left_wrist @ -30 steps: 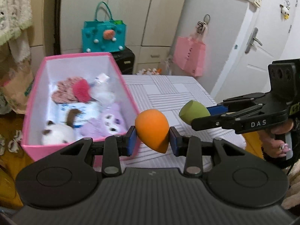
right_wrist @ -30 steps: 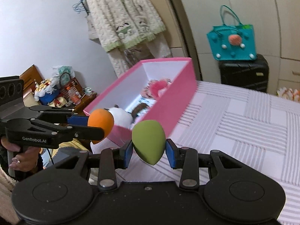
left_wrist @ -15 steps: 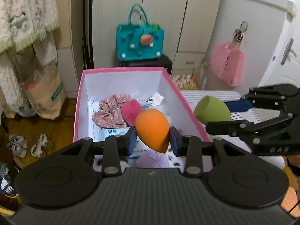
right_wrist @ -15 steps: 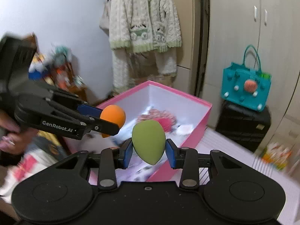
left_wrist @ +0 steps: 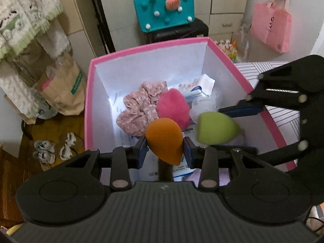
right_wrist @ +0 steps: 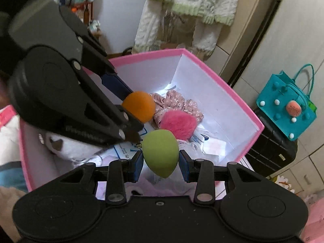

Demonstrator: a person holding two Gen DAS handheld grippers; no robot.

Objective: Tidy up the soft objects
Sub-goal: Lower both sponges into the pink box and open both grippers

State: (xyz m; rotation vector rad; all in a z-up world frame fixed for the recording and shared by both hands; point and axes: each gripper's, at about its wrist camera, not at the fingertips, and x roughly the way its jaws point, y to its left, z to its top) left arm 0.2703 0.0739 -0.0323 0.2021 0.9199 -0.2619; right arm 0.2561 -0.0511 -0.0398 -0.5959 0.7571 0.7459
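My left gripper (left_wrist: 164,151) is shut on an orange egg-shaped sponge (left_wrist: 164,139) and holds it above the open pink box (left_wrist: 149,45). My right gripper (right_wrist: 161,162) is shut on a green egg-shaped sponge (right_wrist: 161,152), also over the box (right_wrist: 239,99), close beside the left one. In the left wrist view the green sponge (left_wrist: 216,128) sits just right of the orange one; in the right wrist view the orange sponge (right_wrist: 139,106) is up-left. In the box lie a pink fluffy puff (left_wrist: 174,107), a floral scrunchie (left_wrist: 139,107), tissue packs and a white plush (right_wrist: 68,145).
A striped table surface (left_wrist: 283,113) lies right of the box. A teal felt bag (left_wrist: 164,6) stands on a black case behind. A pink bag (left_wrist: 271,28) hangs at the right. A paper bag (left_wrist: 60,85) and hanging knitwear (left_wrist: 24,20) are left, above the floor.
Both grippers have moved forward and tilted down over the pink box, each still holding its sponge. The box interior now fills both views.
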